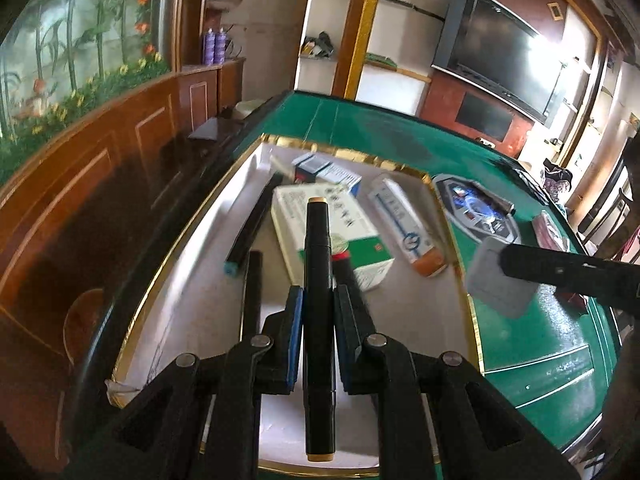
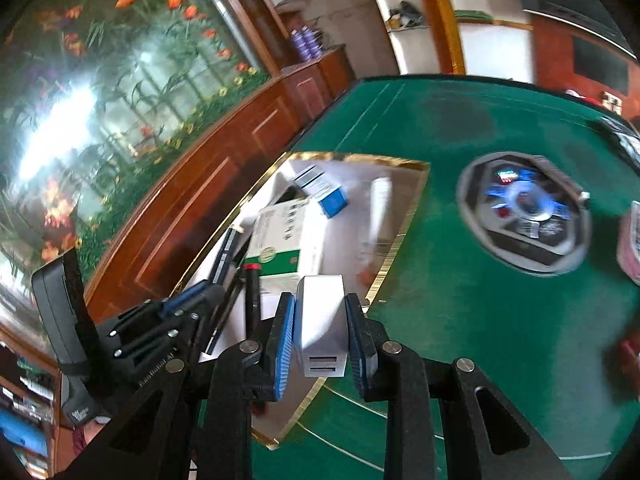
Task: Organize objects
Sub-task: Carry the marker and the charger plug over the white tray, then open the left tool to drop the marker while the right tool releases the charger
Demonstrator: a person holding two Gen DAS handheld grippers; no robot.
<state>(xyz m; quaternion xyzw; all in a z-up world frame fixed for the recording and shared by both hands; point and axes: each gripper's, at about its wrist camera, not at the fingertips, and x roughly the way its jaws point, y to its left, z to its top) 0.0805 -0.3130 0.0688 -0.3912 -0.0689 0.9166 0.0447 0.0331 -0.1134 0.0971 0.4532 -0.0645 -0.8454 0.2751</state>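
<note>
My left gripper (image 1: 319, 294) is shut on a black marker (image 1: 318, 240) with tan ends, held lengthwise over the white gold-rimmed tray (image 1: 340, 151). Inside the tray lie a green-and-white box (image 1: 328, 232), a blue-and-white box (image 1: 328, 172), a white tube with an orange cap (image 1: 404, 224) and other black markers (image 1: 252, 224). My right gripper (image 2: 319, 300) is shut on a white plug-like block (image 2: 320, 332), above the tray's near right rim (image 2: 384, 276). In the left wrist view that block (image 1: 496, 280) shows grey at the tray's right edge. The left gripper (image 2: 188, 300) sits just left of the right one.
The tray rests on a green felt table (image 2: 440, 320). A round grey dish (image 2: 524, 216) with small items lies right of the tray, and a pink packet (image 2: 630, 240) beyond it. Wooden panelling (image 1: 100, 184) runs along the table's left side.
</note>
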